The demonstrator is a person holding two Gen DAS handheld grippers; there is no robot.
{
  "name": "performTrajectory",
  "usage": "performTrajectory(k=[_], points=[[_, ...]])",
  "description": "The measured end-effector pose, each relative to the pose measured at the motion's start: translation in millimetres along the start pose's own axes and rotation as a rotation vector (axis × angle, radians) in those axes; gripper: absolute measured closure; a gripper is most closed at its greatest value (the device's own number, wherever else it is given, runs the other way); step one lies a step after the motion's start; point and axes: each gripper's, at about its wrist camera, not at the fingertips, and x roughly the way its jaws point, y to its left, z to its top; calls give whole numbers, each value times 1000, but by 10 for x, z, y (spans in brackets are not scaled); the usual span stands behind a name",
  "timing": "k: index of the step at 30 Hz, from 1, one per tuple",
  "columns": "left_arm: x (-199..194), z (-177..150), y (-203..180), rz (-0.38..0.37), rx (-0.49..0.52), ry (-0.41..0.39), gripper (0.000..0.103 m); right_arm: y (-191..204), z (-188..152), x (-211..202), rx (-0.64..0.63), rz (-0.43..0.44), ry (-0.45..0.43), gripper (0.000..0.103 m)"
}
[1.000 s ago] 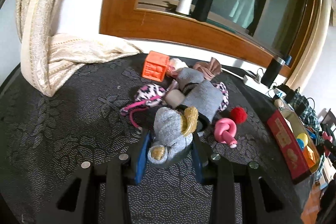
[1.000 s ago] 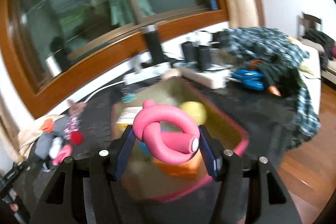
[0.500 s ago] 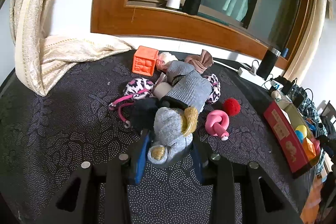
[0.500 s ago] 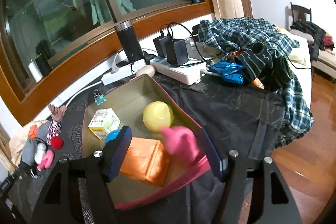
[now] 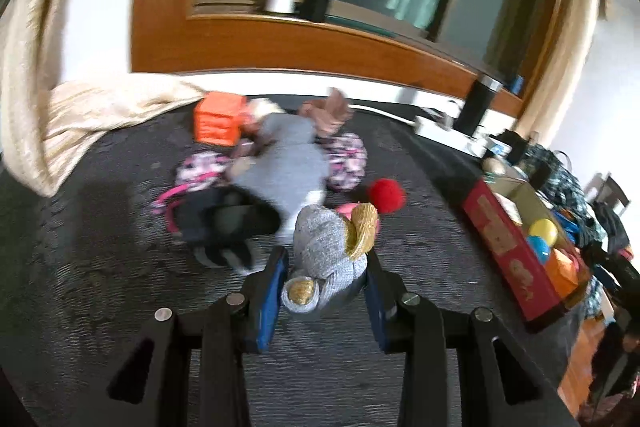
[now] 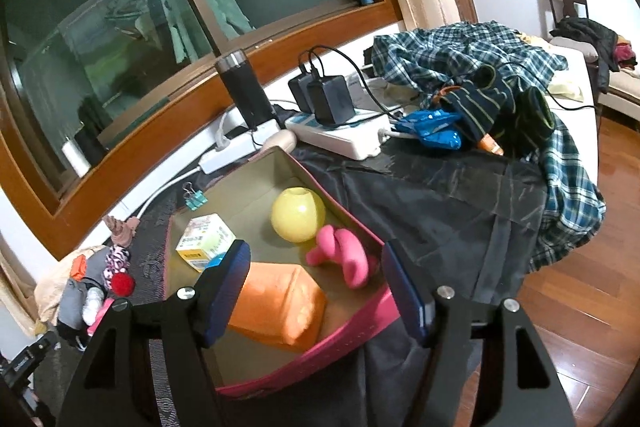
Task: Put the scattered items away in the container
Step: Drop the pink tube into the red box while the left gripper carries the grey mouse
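My left gripper [image 5: 324, 287] is shut on a grey knitted sock with gold trim [image 5: 332, 247], held above the dark patterned table. Behind it lies a pile of items: an orange cube [image 5: 218, 121], a grey garment [image 5: 286, 163], leopard-print pieces [image 5: 346, 161] and a red pompom [image 5: 386, 195]. The red-sided box [image 5: 508, 247] stands at the right. My right gripper [image 6: 316, 287] is open and empty over that box [image 6: 304, 355]. Inside lie a pink knot toy [image 6: 344, 255], a yellow ball [image 6: 298, 213], an orange block [image 6: 280, 303] and a small carton [image 6: 206, 241].
A cream curtain [image 5: 80, 107] drapes onto the table at the left. Power strips with chargers [image 6: 340, 131], a black tumbler [image 6: 244, 87] and a plaid shirt [image 6: 472, 63] sit beyond the box. A wooden floor [image 6: 568, 307] lies past the table's right edge.
My right gripper has opened and dropped the pink knot toy into the box. My left gripper has lifted the grey sock and swung right toward the box.
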Motion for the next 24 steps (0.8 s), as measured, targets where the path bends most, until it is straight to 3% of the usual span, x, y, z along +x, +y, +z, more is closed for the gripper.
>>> performTrajectory(k=[11, 16, 24], points=[[273, 27, -1428, -235, 242, 62, 65, -107, 86, -169, 16, 31, -59, 31], [429, 42, -2013, -338, 302, 83, 65, -163, 82, -169, 23, 46, -55, 31], [636, 74, -2487, -423, 326, 100, 61, -238, 80, -132, 43, 54, -53, 31]])
